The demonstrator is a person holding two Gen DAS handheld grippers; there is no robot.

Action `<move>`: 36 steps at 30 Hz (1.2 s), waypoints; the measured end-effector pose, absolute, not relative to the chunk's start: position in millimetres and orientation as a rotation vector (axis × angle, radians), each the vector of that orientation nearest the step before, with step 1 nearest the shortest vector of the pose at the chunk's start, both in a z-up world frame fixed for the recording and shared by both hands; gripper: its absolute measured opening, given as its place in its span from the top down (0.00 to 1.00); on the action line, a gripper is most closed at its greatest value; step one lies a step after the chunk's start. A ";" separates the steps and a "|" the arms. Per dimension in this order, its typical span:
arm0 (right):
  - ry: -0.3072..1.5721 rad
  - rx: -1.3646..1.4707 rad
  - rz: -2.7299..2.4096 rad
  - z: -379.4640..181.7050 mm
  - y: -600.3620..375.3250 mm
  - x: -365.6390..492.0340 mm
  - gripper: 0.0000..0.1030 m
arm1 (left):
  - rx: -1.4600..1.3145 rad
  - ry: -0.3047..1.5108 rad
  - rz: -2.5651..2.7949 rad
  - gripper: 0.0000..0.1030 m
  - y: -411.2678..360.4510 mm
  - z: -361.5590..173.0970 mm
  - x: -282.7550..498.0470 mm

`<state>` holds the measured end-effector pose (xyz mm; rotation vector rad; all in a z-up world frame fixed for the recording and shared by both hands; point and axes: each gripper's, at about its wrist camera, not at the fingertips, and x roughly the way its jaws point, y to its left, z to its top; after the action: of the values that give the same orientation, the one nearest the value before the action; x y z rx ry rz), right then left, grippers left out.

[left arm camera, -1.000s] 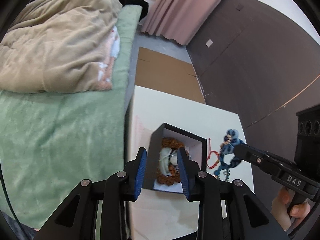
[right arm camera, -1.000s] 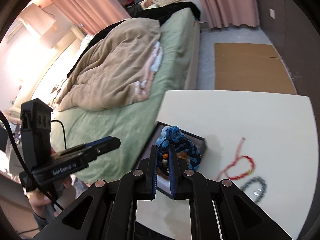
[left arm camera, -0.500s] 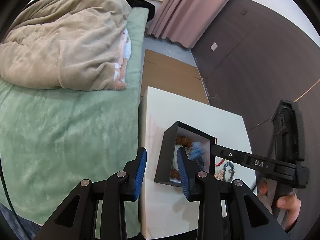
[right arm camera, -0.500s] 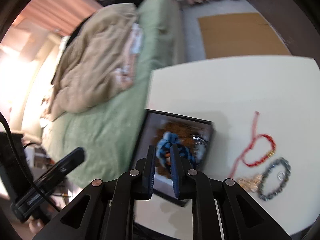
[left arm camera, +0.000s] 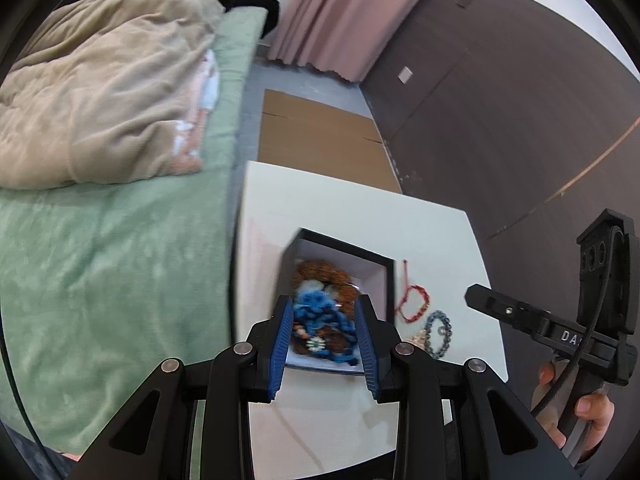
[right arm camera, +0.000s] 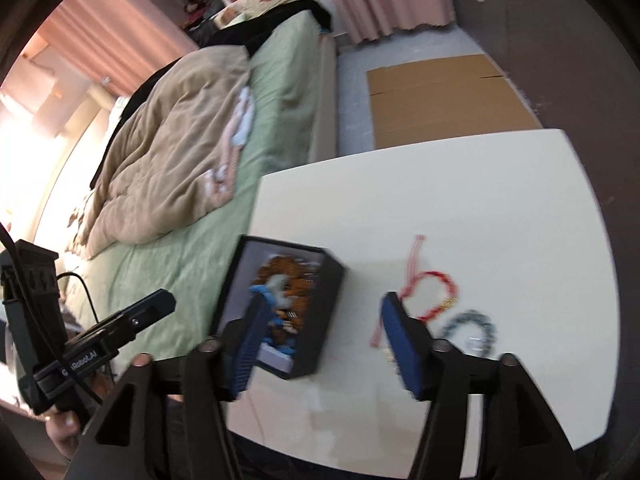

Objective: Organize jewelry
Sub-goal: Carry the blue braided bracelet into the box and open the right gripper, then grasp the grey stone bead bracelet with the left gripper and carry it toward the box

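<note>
A black jewelry box stands on the white table. Inside lie a blue braided bracelet and brown beads. To the right of the box lie a red cord bracelet, a grey-blue bead bracelet and a small gold piece. My left gripper is open and empty above the box's near end. My right gripper is open and empty, wide apart over the box's right wall.
A bed with a green sheet and a beige duvet runs along the table's left edge. Flat cardboard lies on the floor beyond the table. A dark wall stands on the right.
My right gripper carried the blue bracelet over the box, opened and let it go into the box, then drew back. My left gripper shifted over the box.
</note>
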<state>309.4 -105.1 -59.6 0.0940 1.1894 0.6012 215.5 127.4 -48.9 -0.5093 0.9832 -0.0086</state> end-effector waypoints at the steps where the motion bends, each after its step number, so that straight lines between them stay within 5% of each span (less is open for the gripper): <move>1: 1.184 0.100 0.576 -60.3 -116.0 309.9 0.35 | -0.503 0.988 -0.021 0.68 120.4 -49.1 218.5; 36: 1.168 0.313 0.364 -98.9 -314.2 302.5 0.35 | -0.174 1.276 -0.154 0.68 -69.8 -133.2 311.8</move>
<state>302.5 -314.2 -98.9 0.3128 1.1680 0.3644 311.8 -69.8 -133.2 -0.1742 1.2761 -0.1542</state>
